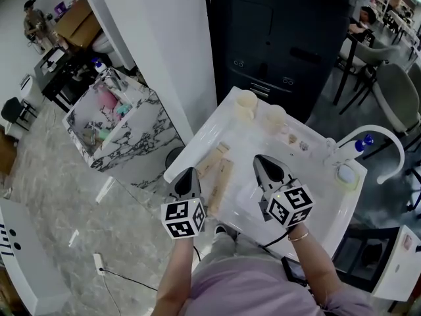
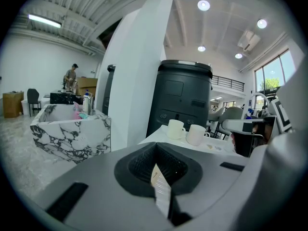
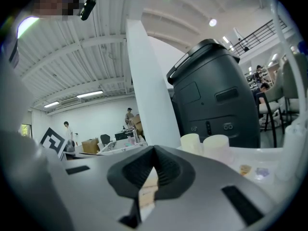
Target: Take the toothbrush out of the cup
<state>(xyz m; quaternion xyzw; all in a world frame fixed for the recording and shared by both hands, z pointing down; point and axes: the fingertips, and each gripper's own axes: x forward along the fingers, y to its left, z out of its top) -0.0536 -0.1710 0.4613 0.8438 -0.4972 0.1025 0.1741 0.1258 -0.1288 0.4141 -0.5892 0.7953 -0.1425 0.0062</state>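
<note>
Two pale cups stand side by side at the far edge of the white counter; they also show in the left gripper view and the right gripper view. No toothbrush shows in either cup. Two long beige boxes lie on the counter's left part. My left gripper hovers shut and empty at the near left edge, beside the boxes. My right gripper is shut and empty over the counter's middle, well short of the cups.
A white curved faucet rises at the counter's right end, with a round pale item and small bits nearby. A black cabinet stands behind the cups. A white column and a marble-patterned bin stand to the left.
</note>
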